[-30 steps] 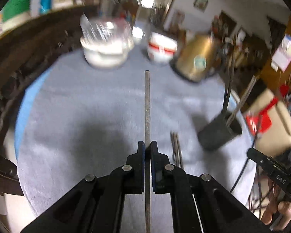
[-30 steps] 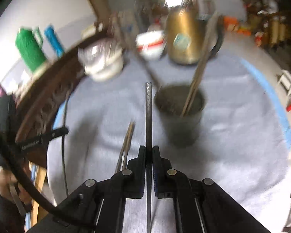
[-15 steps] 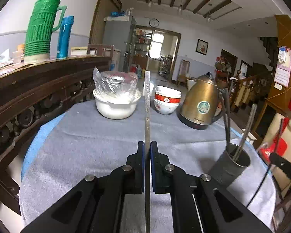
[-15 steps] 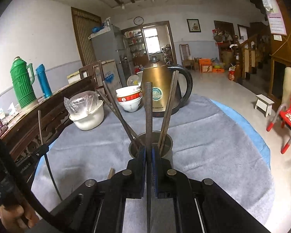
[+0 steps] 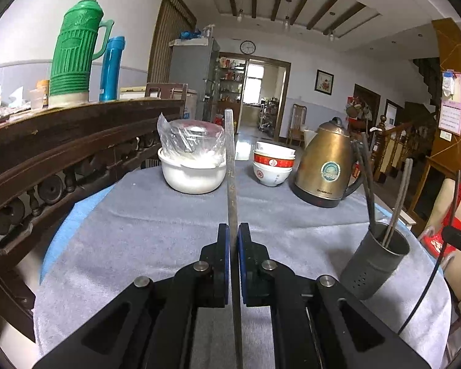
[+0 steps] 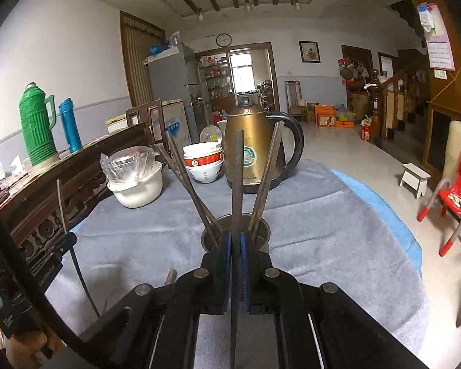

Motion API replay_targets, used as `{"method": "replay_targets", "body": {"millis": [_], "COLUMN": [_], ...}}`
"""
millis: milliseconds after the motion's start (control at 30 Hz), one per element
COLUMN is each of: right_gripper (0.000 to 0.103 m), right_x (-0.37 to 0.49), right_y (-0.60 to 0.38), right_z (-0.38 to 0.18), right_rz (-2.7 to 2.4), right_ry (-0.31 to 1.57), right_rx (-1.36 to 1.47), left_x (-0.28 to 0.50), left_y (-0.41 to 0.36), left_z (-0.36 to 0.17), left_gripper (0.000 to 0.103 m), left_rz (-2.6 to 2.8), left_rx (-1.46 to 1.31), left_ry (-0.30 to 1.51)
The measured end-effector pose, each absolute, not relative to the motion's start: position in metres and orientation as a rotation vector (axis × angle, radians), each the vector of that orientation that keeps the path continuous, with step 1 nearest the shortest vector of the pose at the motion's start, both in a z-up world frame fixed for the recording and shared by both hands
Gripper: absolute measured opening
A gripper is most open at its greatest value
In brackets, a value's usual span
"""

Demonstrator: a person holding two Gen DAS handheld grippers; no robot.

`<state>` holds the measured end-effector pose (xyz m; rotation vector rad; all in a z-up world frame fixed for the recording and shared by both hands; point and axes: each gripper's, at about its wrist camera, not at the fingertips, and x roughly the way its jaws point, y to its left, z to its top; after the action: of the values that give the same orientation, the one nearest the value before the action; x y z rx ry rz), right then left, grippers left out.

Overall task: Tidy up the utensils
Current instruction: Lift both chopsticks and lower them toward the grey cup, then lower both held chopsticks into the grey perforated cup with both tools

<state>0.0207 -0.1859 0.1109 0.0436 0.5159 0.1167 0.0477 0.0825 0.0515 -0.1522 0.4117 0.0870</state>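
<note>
My left gripper [image 5: 234,230] is shut on a grey metal chopstick [image 5: 231,169] that points forward over the table. The grey metal utensil holder [image 5: 375,259] stands to its right with several chopsticks [image 5: 365,181] leaning in it. My right gripper [image 6: 235,240] is shut on a dark chopstick [image 6: 238,178], just in front of the same holder [image 6: 262,236], whose chopsticks [image 6: 269,172] fan out behind it. Another chopstick end [image 6: 170,276] lies on the cloth left of the right gripper.
A grey cloth [image 5: 144,224] covers the round table. At the back stand a white pot with a plastic bag [image 5: 192,166], stacked bowls [image 5: 272,166] and a brass kettle [image 5: 327,166]. A dark wooden sideboard [image 5: 46,153] with thermoses runs along the left. Red chairs [image 6: 451,196] stand right.
Both grippers have tilted up from looking down at the table to looking level across it. The right gripper has come closer to the holder. Both still hold their chopsticks.
</note>
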Motion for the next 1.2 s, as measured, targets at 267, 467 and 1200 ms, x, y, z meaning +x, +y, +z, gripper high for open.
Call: {"method": "replay_targets", "body": {"millis": [267, 467, 1200], "right_gripper": [0.007, 0.007, 0.007], "right_x": [0.006, -0.007, -0.020], "right_y": [-0.193, -0.198, -0.202], "right_z": [0.115, 0.117, 0.118], "right_rz": [0.120, 0.125, 0.124], "right_ry": [0.513, 0.512, 0.506], "right_rx": [0.051, 0.067, 0.078], "left_x": [0.014, 0.000, -0.010], "left_y": [0.085, 0.089, 0.099], "left_z": [0.062, 0.065, 0.069], "left_gripper": [0.006, 0.006, 0.006], "left_rz": [0.043, 0.033, 0.022], "left_rx": [-0.151, -0.179, -0.263], "left_ry": [0.396, 0.404, 0.420]}}
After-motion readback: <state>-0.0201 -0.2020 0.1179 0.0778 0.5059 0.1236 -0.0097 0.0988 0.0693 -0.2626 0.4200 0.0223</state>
